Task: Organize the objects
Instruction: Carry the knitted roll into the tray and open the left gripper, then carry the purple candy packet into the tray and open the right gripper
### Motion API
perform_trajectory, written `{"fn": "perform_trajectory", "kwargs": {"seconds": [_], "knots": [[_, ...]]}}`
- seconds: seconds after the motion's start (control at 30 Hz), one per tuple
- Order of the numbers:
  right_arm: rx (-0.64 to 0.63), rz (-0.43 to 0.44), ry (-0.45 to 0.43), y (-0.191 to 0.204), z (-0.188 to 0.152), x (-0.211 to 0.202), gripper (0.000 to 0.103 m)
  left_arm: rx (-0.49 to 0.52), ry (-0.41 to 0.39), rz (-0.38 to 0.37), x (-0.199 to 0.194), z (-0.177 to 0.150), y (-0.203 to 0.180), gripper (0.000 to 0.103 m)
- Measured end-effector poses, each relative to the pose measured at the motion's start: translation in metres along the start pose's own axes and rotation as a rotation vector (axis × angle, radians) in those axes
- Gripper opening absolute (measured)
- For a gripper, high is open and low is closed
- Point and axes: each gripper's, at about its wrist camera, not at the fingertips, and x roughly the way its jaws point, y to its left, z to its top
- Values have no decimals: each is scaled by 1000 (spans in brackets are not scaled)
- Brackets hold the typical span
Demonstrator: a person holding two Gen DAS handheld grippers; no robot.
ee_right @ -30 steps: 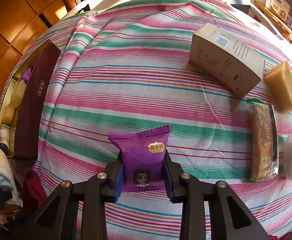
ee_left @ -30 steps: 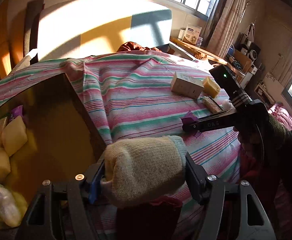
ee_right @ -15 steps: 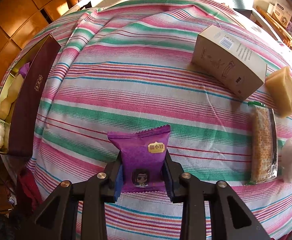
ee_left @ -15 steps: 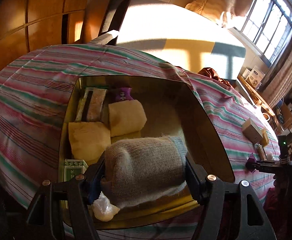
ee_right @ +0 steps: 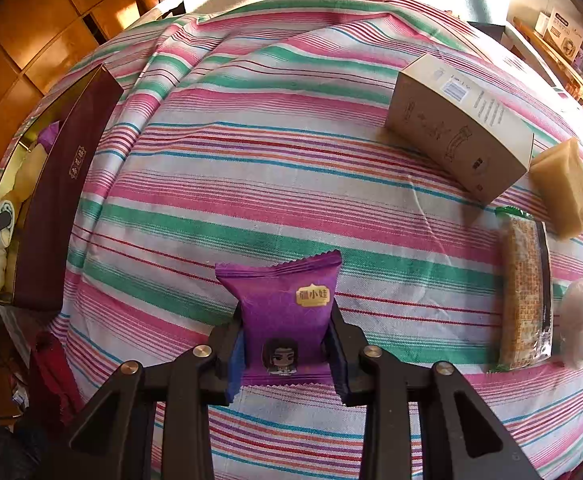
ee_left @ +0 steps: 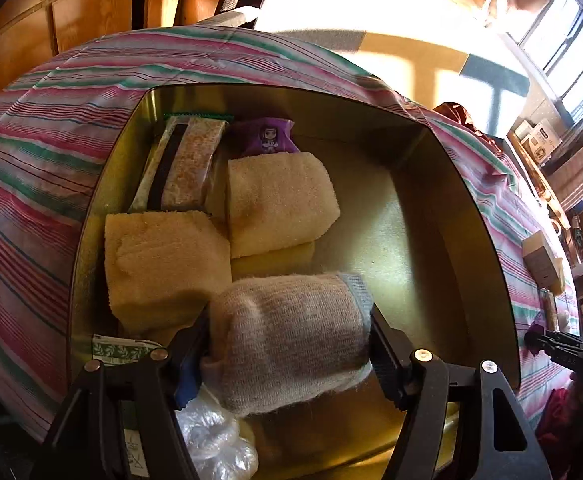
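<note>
The striped cloth [ee_right: 291, 184], in pink, green and white bands, covers the whole work surface and fills most of both views.

In the left wrist view, the gold-lined box [ee_left: 431, 216] occupies the centre of the frame. Its right half is bare. Its left half holds two yellow sponge blocks [ee_left: 163, 264], touching each other, a long cracker packet [ee_left: 187, 164] against the upper left wall, and a purple snack pouch [ee_left: 267, 138] at the upper centre, partly under the upper sponge. A clear plastic bag [ee_left: 215, 440] lies at the lower left, beside a green-printed packet [ee_left: 119, 350].

In the right wrist view, the same box stands at the left edge of the frame, showing its maroon outer wall. At the upper right a beige carton [ee_right: 459, 128] lies on the cloth. Just right of it is a yellow sponge block [ee_right: 563, 188]. Below these lie a cracker bar packet [ee_right: 525, 292] and, beside it, a white plastic-wrapped item [ee_right: 579, 324].

The left gripper [ee_left: 291, 344] is clamped on a rolled grey knitted cloth [ee_left: 291, 336], held over the lower centre of the box interior.

The right gripper [ee_right: 287, 344] is clamped on a purple snack packet [ee_right: 287, 304], held upright at the lower centre of the frame above the cloth.
</note>
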Motion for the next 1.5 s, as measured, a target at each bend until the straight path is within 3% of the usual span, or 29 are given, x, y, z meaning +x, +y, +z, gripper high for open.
{"fn": "perform_trajectory", "kwargs": {"seconds": [0.1, 0.33, 0.67, 1.03, 1.5], "knots": [[-1, 0, -1, -3, 0, -3, 35, 24, 0, 64, 7, 2, 1, 72], [-3, -1, -2, 2, 3, -3, 35, 42, -35, 63, -4, -2, -2, 88], [-10, -9, -4, -12, 4, -14, 35, 94, -176, 137, -46, -15, -18, 90], [8, 10, -1, -26, 9, -25, 36, 129, -280, 218, -77, -32, -27, 92], [-13, -17, -15, -34, 18, -43, 35, 130, -285, 179, -88, -43, -33, 92]]}}
